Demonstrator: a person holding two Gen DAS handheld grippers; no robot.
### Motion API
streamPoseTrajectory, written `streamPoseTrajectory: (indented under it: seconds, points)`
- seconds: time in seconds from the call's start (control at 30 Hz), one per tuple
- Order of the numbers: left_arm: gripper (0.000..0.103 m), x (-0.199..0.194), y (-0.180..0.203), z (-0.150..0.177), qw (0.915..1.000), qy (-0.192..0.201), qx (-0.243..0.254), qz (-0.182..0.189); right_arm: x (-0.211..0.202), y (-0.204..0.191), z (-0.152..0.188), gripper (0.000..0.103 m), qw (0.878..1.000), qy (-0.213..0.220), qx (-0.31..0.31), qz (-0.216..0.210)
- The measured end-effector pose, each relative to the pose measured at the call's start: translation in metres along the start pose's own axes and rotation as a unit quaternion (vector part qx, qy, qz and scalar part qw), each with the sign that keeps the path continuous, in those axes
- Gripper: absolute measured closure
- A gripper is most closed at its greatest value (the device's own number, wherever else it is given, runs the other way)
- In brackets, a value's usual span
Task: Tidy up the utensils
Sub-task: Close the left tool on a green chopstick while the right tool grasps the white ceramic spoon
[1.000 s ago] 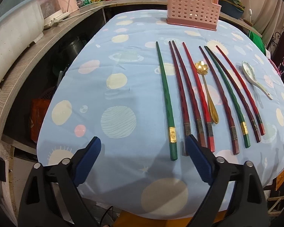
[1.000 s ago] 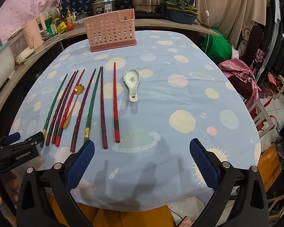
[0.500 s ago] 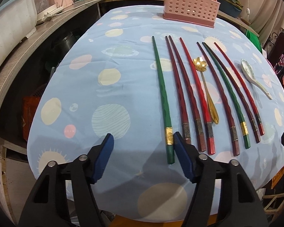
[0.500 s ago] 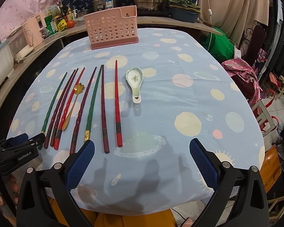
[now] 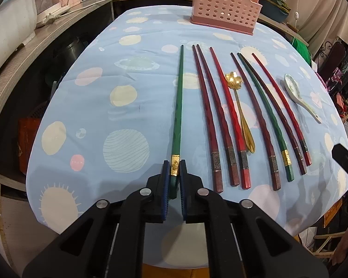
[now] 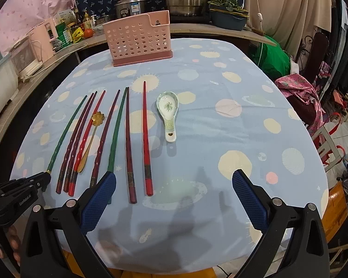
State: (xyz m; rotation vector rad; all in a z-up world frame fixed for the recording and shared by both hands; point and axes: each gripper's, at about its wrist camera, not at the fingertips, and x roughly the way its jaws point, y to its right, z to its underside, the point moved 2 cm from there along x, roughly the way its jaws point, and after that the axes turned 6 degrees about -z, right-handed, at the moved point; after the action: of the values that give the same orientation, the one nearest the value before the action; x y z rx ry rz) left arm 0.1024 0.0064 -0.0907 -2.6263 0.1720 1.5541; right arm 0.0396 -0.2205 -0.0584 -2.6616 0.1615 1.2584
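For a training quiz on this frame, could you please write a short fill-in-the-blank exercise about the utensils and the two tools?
1. The left tool is shut on the thick end of the leftmost, ____ chopstick.
2. The right tool hovers with its jaws ____.
3. The gold spoon has a bowl shaped like a ____.
4. The pink holder stands at the ____ end of the table.

Missing words: green; open; flower; far

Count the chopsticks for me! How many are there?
8. One green chopstick is on the far left, its end in the left gripper. Seven lie to its right on the table: five red ones and one green, and the gold spoon lies among them.
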Motion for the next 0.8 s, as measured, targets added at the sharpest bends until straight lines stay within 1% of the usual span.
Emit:
streamPoseTrajectory:
  seconds: [0.07,0.13,0.17,0.23,0.27,0.33,0.37,0.43,0.47,0.53,0.6,0.7,0.8]
  points:
    - [0.096,0.001,0.0,-0.002,1.0,0.0,0.0,-0.001,0.003,0.003,-0.007,0.012,1.0,0.001,0.007,-0.009]
    - [0.096,0.002,0.001,-0.004,1.0,-0.001,-0.001,-0.002,0.007,0.006,-0.016,0.019,1.0,0.005,0.014,-0.017]
    - [0.096,0.003,0.0,-0.005,1.0,-0.002,-0.002,-0.002,0.009,0.008,-0.02,0.021,1.0,0.008,0.017,-0.018]
    - [0.096,0.004,0.0,-0.006,1.0,-0.004,-0.003,-0.003,0.014,0.011,-0.03,0.031,0.999,0.012,0.023,-0.024]
    - [0.096,0.004,0.0,-0.007,1.0,-0.004,-0.003,-0.004,0.018,0.013,-0.035,0.034,0.999,0.012,0.027,-0.028]
    - [0.096,0.005,0.001,-0.008,1.0,-0.005,-0.004,-0.005,0.025,0.017,-0.043,0.043,0.999,0.012,0.036,-0.037]
    - [0.096,0.005,0.001,-0.009,1.0,-0.005,-0.004,-0.006,0.028,0.019,-0.046,0.045,0.998,0.011,0.04,-0.04]
    - [0.096,0.006,0.001,-0.01,1.0,-0.006,-0.003,-0.007,0.036,0.021,-0.05,0.055,0.998,0.006,0.043,-0.045]
    - [0.096,0.006,0.001,-0.01,0.9999,-0.006,-0.003,-0.008,0.04,0.021,-0.051,0.057,0.998,0.002,0.045,-0.048]
    - [0.096,0.006,0.002,-0.01,0.9999,-0.006,-0.002,-0.01,0.048,0.021,-0.051,0.068,0.997,-0.009,0.048,-0.052]
    - [0.096,0.006,0.002,-0.01,0.9999,-0.006,-0.001,-0.011,0.054,0.022,-0.05,0.072,0.997,-0.019,0.052,-0.059]
    - [0.096,0.006,0.002,-0.01,0.9999,-0.006,0.002,-0.014,0.062,0.023,-0.048,0.074,0.995,-0.031,0.058,-0.069]
    - [0.096,0.006,0.003,-0.01,0.9998,-0.006,0.004,-0.016,0.069,0.024,-0.045,0.081,0.994,-0.041,0.063,-0.074]
